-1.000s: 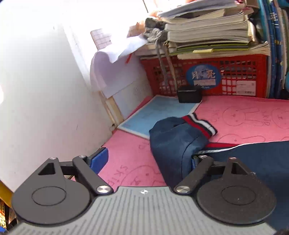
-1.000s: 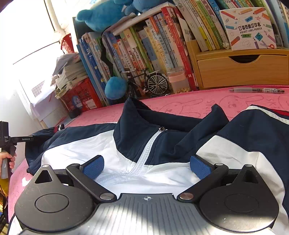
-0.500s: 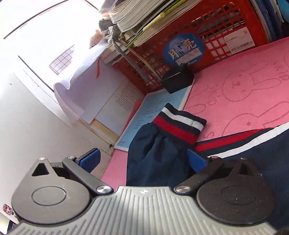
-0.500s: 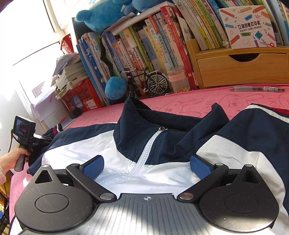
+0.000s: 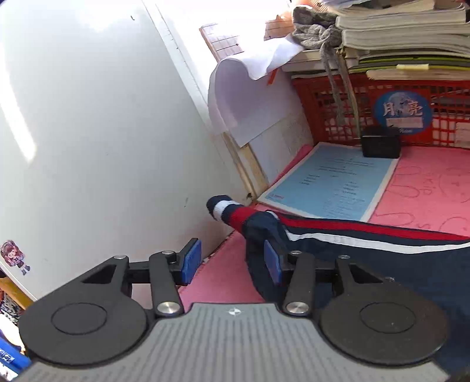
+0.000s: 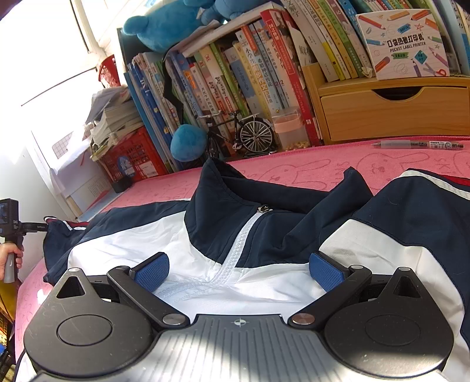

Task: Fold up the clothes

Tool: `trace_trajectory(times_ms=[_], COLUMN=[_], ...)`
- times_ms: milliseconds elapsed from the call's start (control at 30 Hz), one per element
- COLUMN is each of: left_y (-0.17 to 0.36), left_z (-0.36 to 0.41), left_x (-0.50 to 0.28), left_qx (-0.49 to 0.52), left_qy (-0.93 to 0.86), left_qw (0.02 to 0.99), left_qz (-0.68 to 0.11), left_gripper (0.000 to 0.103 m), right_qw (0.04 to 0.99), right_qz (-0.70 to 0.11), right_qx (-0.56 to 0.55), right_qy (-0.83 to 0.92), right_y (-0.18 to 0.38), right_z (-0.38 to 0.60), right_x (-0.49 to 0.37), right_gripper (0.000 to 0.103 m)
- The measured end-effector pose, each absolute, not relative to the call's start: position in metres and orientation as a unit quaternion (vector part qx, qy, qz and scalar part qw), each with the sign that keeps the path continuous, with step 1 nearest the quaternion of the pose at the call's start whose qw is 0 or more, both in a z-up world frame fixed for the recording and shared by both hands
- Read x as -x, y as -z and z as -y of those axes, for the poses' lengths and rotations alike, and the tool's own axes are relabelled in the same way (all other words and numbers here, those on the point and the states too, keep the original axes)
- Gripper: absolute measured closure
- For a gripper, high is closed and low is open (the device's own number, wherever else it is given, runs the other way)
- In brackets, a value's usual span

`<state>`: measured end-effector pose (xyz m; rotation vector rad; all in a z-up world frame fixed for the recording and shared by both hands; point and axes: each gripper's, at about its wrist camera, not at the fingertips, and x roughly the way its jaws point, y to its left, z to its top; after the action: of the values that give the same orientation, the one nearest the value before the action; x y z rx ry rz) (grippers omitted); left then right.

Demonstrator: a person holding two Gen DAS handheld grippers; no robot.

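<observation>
Jacket [image 6: 205, 244], navy and white with a zip front, lies spread face-up on the pink bunny-print mat [image 6: 323, 164]; collar stands partly raised near the middle of the right wrist view.

Sleeve [image 5: 337, 235] of the same jacket, navy with red and white stripes, stretches across the mat toward the white wall [image 5: 102, 132]; its striped cuff [image 5: 223, 208] points at the wall's base, just beside a blue printed sheet [image 5: 332, 179].

Left gripper [image 5: 232, 260]: fingers spread wide, nothing between them. The right-hand blue pad [image 5: 271, 260] touches the bunched navy fabric of the sleeve; the other pad sits over bare mat, apart from the cloth. In the right wrist view this gripper shows at the far left edge, held by a hand [image 6: 11, 258].

Right gripper [image 6: 239, 270]: fingers spread wide, empty, hovering over the white chest panel with the zip line running between the pads; whether the pads touch the cloth cannot be told.

Surroundings: red plastic crate [image 5: 382, 108] topped with stacked books and papers, a small black box [image 5: 380, 145] before it; row of upright books [image 6: 235, 73], blue plush toy [image 6: 176, 23], miniature bicycle [image 6: 241, 132], wooden drawer unit [image 6: 393, 111], pen [image 6: 417, 144] on the mat.
</observation>
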<state>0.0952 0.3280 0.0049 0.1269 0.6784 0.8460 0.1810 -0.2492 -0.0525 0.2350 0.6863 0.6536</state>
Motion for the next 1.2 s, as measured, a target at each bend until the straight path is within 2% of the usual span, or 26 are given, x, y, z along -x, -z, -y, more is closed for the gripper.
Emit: trace_trajectory(times_ms=[133, 200, 333, 400, 467, 567, 733, 767, 800, 833, 867, 900, 933, 967, 1033, 1067, 1133, 1200], left_y=[-0.027, -0.034, -0.043, -0.038, -0.026, -0.001, 0.032, 0.038, 0.044, 0.044, 0.045, 0.043, 0.041, 0.037, 0.019, 0.010, -0.010, -0.010], left_z=[-0.269, -0.231, -0.151, -0.112, -0.074, -0.018, 0.018, 0.020, 0.021, 0.021, 0.020, 0.022, 0.023, 0.025, 0.025, 0.025, 0.015, 0.009], left_x=[-0.109, -0.125, -0.165, -0.187, -0.209, -0.246, -0.289, -0.295, -0.296, -0.292, -0.289, -0.282, -0.276, -0.270, -0.264, -0.261, -0.256, -0.265], left_qx=[-0.050, -0.058, -0.056, -0.056, -0.057, -0.086, -0.071, -0.069, -0.068, -0.062, -0.056, -0.050, -0.045, -0.050, -0.037, -0.030, 0.007, 0.000], left_qy=[-0.290, -0.225, -0.079, -0.020, 0.026, 0.046, 0.074, 0.081, 0.085, 0.098, 0.112, 0.131, 0.150, 0.149, 0.137, 0.131, 0.102, 0.071], left_qw=[0.913, 0.933, 0.955, 0.956, 0.951, 0.935, 0.910, 0.903, 0.901, 0.903, 0.906, 0.907, 0.909, 0.914, 0.935, 0.945, 0.969, 0.968], left_qz=[-0.281, -0.276, -0.281, -0.289, -0.302, -0.340, -0.402, -0.415, -0.421, -0.413, -0.405, -0.396, -0.387, -0.373, -0.324, -0.299, -0.223, -0.241], left_gripper=[0.036, 0.018, 0.012, 0.002, 0.002, 0.002, 0.002, 0.004, 0.010, 0.017, 0.045, 0.075, 0.085, 0.093, 0.098, 0.099, 0.100, 0.098], right_qw=[0.883, 0.882, 0.882, 0.892, 0.909, 0.950, 0.928, 0.916, 0.911, 0.906, 0.904, 0.904, 0.907, 0.914, 0.934, 0.955, 0.986, 0.982], right_qz=[-0.330, -0.330, -0.327, -0.293, -0.220, -0.224, -0.341, -0.369, -0.378, -0.387, -0.383, -0.376, -0.366, -0.351, -0.301, -0.240, -0.110, -0.141], right_qx=[-0.115, -0.116, -0.121, -0.165, -0.211, -0.140, -0.021, -0.007, 0.014, 0.035, 0.061, 0.069, 0.068, 0.071, 0.078, 0.075, 0.051, 0.023], right_qy=[-0.315, -0.315, -0.316, -0.303, -0.283, -0.166, -0.148, -0.159, -0.164, -0.168, -0.179, -0.193, -0.197, -0.193, -0.176, -0.155, -0.118, -0.124], right_y=[0.053, 0.053, 0.053, 0.052, 0.045, 0.025, 0.034, 0.041, 0.045, 0.049, 0.048, 0.045, 0.040, 0.034, 0.019, 0.005, -0.017, -0.021], right_z=[0.250, 0.250, 0.251, 0.261, 0.280, 0.286, 0.271, 0.266, 0.262, 0.257, 0.254, 0.253, 0.254, 0.256, 0.257, 0.260, 0.268, 0.279], right_x=[-0.181, -0.181, -0.180, -0.172, -0.161, -0.177, -0.257, -0.266, -0.268, -0.269, -0.265, -0.259, -0.252, -0.247, -0.236, -0.228, -0.212, -0.233], right_gripper=[0.000, 0.000, 0.000, 0.003, 0.003, 0.000, 0.000, 0.007, 0.021, 0.024, 0.042, 0.065, 0.075, 0.091, 0.093, 0.099, 0.099, 0.097])
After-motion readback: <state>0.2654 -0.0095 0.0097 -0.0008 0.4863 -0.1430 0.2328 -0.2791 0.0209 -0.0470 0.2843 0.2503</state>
